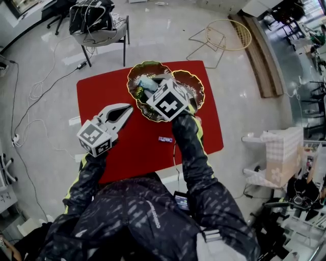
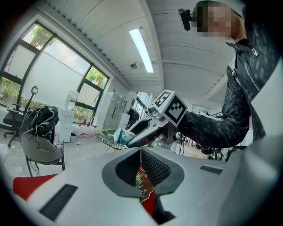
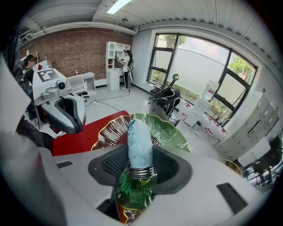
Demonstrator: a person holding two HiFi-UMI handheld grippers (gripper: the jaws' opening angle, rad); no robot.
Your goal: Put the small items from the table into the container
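We are looking over a pale glossy floor [image 1: 46, 61] toward a brick wall [image 3: 84, 48] and white shelving [image 3: 116, 55] (a black chair [image 1: 102, 35] is standing there, piled with cables [image 1: 91, 15]). Tall windows [image 3: 199, 62] are admitting daylight, and a ceiling strip light [image 2: 141, 48] is glowing.

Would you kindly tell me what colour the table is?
The table is red; the head view shows it best.

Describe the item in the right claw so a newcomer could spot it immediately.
Start at the red table; at its far edge sits a green, gold-rimmed leaf-shaped dish. Above it the right claw grips a pale blue-white bulb with a ribbed metal collar, unlike the tiny item lying flat on the bare red top.
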